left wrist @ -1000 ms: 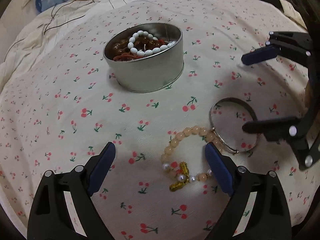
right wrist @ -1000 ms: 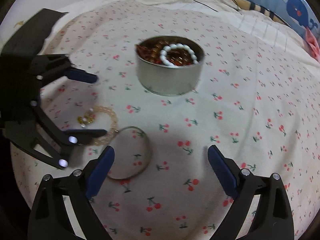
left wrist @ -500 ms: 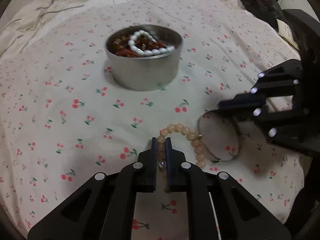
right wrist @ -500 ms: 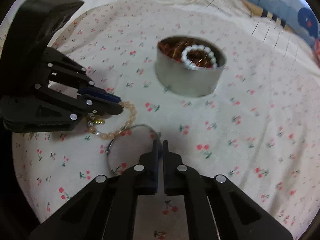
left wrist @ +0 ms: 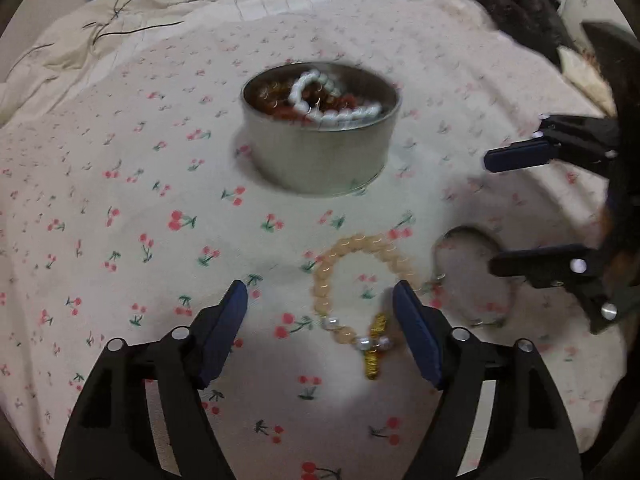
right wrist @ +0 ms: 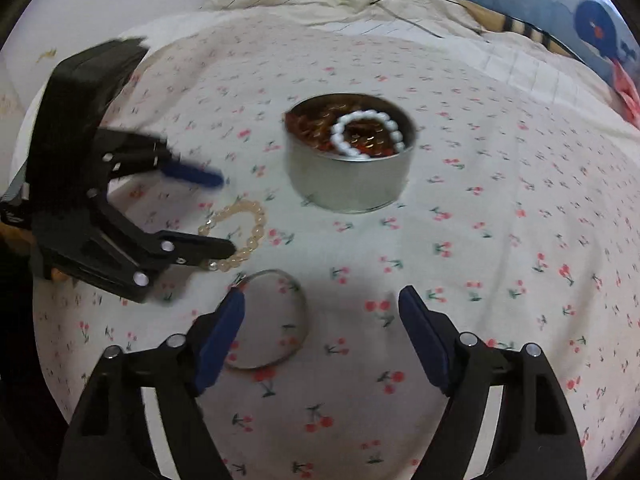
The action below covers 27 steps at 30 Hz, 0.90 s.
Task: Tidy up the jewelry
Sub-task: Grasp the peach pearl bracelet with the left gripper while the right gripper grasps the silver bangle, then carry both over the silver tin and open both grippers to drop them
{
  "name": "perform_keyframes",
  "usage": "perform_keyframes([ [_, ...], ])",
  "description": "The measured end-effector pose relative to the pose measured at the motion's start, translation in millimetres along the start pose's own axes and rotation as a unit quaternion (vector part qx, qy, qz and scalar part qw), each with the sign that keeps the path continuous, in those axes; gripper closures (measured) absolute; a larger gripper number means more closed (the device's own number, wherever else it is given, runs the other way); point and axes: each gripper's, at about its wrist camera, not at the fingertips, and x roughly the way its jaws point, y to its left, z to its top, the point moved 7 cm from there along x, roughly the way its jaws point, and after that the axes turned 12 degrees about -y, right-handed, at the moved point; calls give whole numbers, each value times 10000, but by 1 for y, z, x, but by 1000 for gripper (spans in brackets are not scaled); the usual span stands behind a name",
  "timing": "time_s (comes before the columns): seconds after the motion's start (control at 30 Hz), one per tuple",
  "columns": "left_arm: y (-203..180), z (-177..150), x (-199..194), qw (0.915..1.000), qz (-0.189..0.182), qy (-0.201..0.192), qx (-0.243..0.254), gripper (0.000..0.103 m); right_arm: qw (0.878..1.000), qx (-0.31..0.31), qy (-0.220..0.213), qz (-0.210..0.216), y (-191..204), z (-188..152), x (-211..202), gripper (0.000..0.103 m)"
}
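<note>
Cherry-print bedding [left wrist: 120, 220] is what I'm working over, soft and dimpled, and that softness is my main worry. Both claws are spread wide and hold nothing. My left claw [left wrist: 320, 332] hangs low over the peach bead bracelet [left wrist: 352, 276], whose gold charm and pearls [left wrist: 374, 344] lie nearest the camera, between the two pads. My right claw [right wrist: 320, 336] hangs over the thin metal bangle [right wrist: 272, 320], with its left pad just at the bangle's near-left edge. Bracelet and bangle lie side by side and, as far as I can judge, touch or nearly touch where the beads meet the metal. The round tin [left wrist: 320, 140], already carrying a white bead bracelet [right wrist: 368, 132] and darker reddish beads, sits well beyond both pieces.

What could go wrong, as I read it:

- The bangle lies flat in a soft sheet, so closing on it may pinch fabric, or the ring may skid out from between the pads.
- The beads may roll, and if I catch only the charm the loop will swing on the way to the tin.
- Lifting one piece may drag the other.
- My two claws are close enough to knock together.
- A careless drop could clip the tin's rim or tilt it on the bedding.
</note>
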Motion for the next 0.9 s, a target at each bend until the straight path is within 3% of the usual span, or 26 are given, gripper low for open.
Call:
perform_keyframes([
  [0.07,-2,0,0,10000,-2,7,-1,31,9995,-203,210,-75,6,-8,9,58],
  [0.13,-2,1,-1,10000,-72,-4,-64,47,9990,-394,193,21,15,-7,8,82],
  [0.17,-3,2,-2,9999,-132,-33,-62,71,9990,-422,146,-1,16,-5,7,98],
  [0.23,-8,5,-1,9997,-253,-10,-72,96,9987,-454,41,-246,10,-2,4,100],
  [0.4,-4,19,-8,9984,-307,-331,-329,96,9934,-156,-116,-1135,-34,3,-7,100],
  [0.5,4,24,-6,9979,-177,-414,-466,96,9916,26,-118,-1288,-49,0,-8,100],
  [0.7,5,17,8,9991,-28,-89,-421,95,9930,415,32,-1107,-56,-7,-4,98],
  [0.9,3,15,12,9997,98,-23,-244,94,9940,365,115,-1029,-50,-10,3,86],
])
